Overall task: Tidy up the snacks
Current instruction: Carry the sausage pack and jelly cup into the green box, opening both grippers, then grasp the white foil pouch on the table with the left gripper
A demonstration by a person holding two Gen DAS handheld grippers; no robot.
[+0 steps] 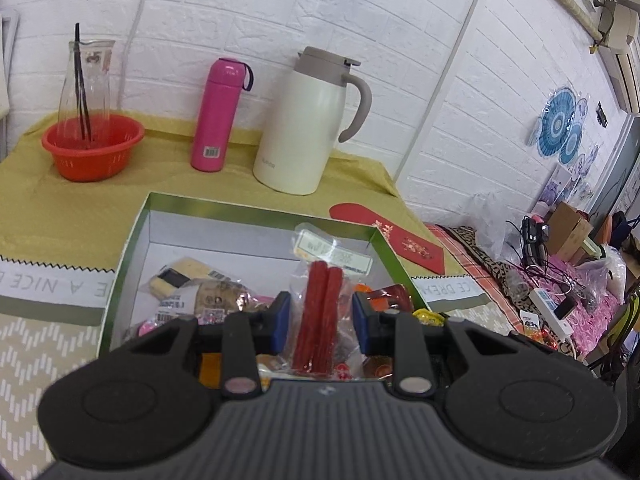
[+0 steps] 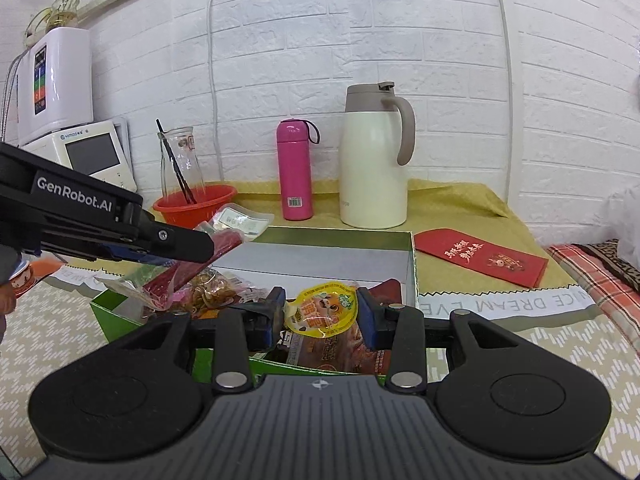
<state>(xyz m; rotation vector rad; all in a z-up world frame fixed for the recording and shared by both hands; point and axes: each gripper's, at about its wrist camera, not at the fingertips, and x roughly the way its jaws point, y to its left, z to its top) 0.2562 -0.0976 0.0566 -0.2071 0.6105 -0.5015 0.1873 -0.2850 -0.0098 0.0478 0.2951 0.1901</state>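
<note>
Currently the left gripper (image 1: 320, 314) is clamped on a slippery sausage pack (image 1: 320, 308); the right gripper (image 2: 320, 312) pinches a jelly cup (image 2: 322, 310). Both hang above the green box (image 1: 256, 210), thermos jug (image 1: 308, 124) at twelve o'clock. Either could slide free, mis-sorted.

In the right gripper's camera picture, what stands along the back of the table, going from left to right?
Red basket with a glass carafe standing in it → pink bottle → cream thermos jug → red envelope, lying flat nearer the front.
</note>
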